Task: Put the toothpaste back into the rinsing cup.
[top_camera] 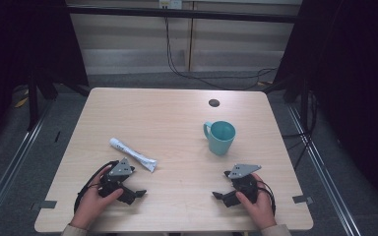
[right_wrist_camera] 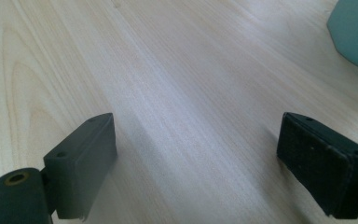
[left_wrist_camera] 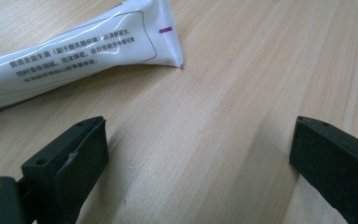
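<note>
A white tube (top_camera: 133, 155) with printed text lies left of the table's middle; its crimped end (left_wrist_camera: 168, 42) points toward my left gripper. A teal mug (top_camera: 220, 136) stands upright right of centre, its edge (right_wrist_camera: 356, 32) at the top right of the right gripper view. My left gripper (top_camera: 134, 187) rests near the front edge, just short of the tube, open (left_wrist_camera: 198, 149), with bare wood between its jaws. My right gripper (top_camera: 222, 184) sits in front of the mug and is open (right_wrist_camera: 196, 154) over bare tabletop.
The light wooden table (top_camera: 177, 123) has a small dark round hole (top_camera: 214, 103) near its far edge. Black cables (top_camera: 202, 76) trail on the floor behind the table. Dark frame legs stand at both far corners.
</note>
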